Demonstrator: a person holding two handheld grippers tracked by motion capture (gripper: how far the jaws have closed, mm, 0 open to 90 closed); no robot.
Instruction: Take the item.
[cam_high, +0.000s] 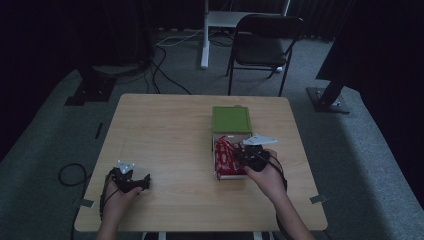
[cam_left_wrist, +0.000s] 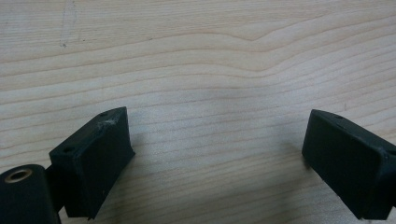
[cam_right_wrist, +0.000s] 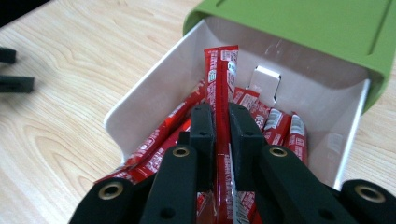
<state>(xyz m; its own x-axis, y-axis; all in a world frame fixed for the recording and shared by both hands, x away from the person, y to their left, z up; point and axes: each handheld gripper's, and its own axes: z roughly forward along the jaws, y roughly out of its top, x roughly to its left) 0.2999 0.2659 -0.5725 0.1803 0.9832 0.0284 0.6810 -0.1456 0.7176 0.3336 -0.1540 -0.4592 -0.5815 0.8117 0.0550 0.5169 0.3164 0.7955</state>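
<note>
The step in hand looks like picking one red sachet (cam_right_wrist: 220, 88) out of the white drawer (cam_right_wrist: 154, 88) that is pulled out of its green case (cam_high: 231, 119). The right gripper (cam_right_wrist: 221, 126) has its jaws clamped on that sachet, which stands up between them while the other sachets (cam_right_wrist: 275, 123) lie loose in the drawer around it. In the high view the drawer sits right of the table's (cam_high: 165, 135) centre, at about 3 o'clock, opening towards 6 o'clock, with the case behind it at 12.

The next move probably calls for a straight lift clear of the drawer walls, keeping the grip firm so the thin packet does not slip or drag its neighbours out.

The right hand (cam_high: 270, 177) reaches in from 5 o'clock, its gripper tipped down into the drawer. The left gripper (cam_high: 131, 179) rests low near the 7 o'clock corner, jaws spread wide over bare wood, holding nothing
</note>
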